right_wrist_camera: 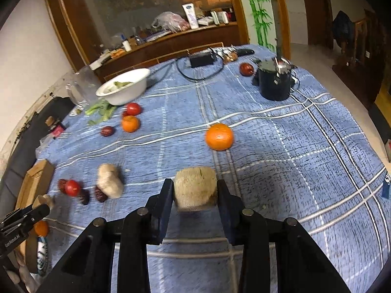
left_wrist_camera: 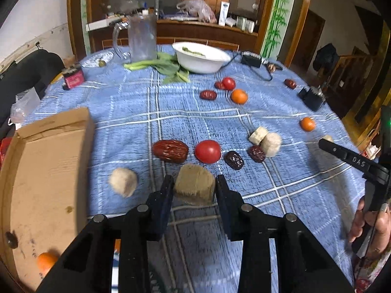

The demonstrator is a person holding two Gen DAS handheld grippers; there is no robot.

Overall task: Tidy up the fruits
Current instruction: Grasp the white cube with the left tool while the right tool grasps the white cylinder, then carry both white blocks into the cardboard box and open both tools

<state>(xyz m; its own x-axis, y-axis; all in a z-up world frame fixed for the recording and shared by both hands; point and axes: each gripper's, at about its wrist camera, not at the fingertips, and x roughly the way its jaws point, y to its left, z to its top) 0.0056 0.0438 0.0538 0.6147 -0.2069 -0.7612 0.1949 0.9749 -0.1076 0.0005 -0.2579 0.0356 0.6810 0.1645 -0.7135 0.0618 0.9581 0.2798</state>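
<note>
My left gripper (left_wrist_camera: pixel 194 185) is shut on a beige cut chunk (left_wrist_camera: pixel 194 185), held just above the blue checked cloth. My right gripper (right_wrist_camera: pixel 195 189) is shut on another beige chunk (right_wrist_camera: pixel 195 188). The right gripper also shows at the right edge of the left wrist view (left_wrist_camera: pixel 326 141). On the cloth lie red dates (left_wrist_camera: pixel 170 150), a tomato (left_wrist_camera: pixel 208 151), a loose beige chunk (left_wrist_camera: pixel 123 182), two more chunks (left_wrist_camera: pixel 266 140) and oranges (left_wrist_camera: pixel 239 96), (right_wrist_camera: pixel 219 136). An open cardboard box (left_wrist_camera: pixel 46 171) at the left holds an orange (left_wrist_camera: pixel 45 261).
A white bowl (left_wrist_camera: pixel 202 61) with greens, a clear jug (left_wrist_camera: pixel 141 39) and leafy stalks (left_wrist_camera: pixel 158 66) stand at the far side. A black pot (right_wrist_camera: pixel 275 81), a power adapter with cable (right_wrist_camera: pixel 201 59) and a date (right_wrist_camera: pixel 246 69) sit at the far right.
</note>
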